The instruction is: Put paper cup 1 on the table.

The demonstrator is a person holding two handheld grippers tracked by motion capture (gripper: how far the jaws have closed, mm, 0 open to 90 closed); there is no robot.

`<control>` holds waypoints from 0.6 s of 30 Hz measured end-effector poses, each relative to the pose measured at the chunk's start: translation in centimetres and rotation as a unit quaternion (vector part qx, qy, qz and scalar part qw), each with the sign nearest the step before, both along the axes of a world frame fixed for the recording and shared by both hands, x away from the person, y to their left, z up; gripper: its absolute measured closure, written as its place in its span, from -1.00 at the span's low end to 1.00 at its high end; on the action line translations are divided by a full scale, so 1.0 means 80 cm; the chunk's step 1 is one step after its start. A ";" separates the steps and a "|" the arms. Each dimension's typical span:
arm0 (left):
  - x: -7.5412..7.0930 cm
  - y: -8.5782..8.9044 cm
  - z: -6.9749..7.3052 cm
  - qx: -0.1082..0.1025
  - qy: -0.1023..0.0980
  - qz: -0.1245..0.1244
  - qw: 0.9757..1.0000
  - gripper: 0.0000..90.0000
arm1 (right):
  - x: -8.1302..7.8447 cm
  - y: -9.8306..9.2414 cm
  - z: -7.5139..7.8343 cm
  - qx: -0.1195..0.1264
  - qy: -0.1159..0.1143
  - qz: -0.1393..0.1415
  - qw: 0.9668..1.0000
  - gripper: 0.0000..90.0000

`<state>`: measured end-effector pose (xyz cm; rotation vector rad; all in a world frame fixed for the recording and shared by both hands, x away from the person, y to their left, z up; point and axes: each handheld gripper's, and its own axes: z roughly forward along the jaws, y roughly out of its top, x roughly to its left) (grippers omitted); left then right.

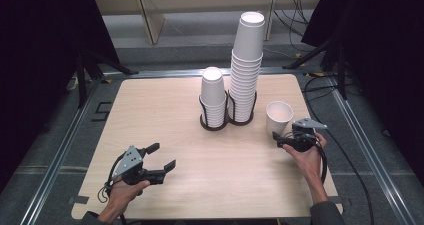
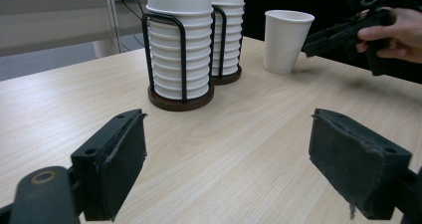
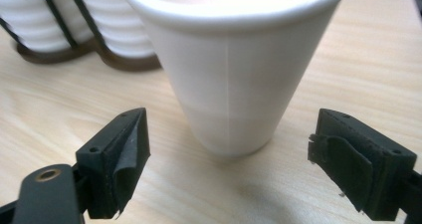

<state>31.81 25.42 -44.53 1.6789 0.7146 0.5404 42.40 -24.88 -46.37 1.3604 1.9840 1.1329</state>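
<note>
Cup [image 1: 279,116] is stood upright near the table's [image 1: 165,135] right edge, just beside the right gripper [image 1: 280,139].
Right gripper's jaws are spread wide before the cup, not touching it. Left gripper [image 1: 162,156] is held open and empty near the front-left corner. Two cup stacks [image 1: 235,85] are kept in holders toward the back edge.
</note>
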 end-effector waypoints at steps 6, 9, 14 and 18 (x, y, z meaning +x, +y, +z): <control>0.002 -0.002 -0.002 -0.011 0.002 -0.002 1.000 -0.68 | -0.023 -0.005 0.025 0.027 -0.036 0.001 0.999 -0.65; 0.001 -0.001 -0.001 0.002 0.002 0.000 1.000 -0.68 | -0.025 0.000 0.029 0.034 -0.033 0.012 0.999 -0.63; 0.001 -0.002 -0.003 -0.011 0.004 -0.003 1.000 -0.68 | -0.033 0.005 0.037 0.026 -0.032 0.015 0.999 -0.62; 0.002 -0.002 -0.003 -0.011 0.004 -0.004 1.000 -0.68 | -0.039 0.007 0.049 0.040 -0.039 0.017 0.998 -0.63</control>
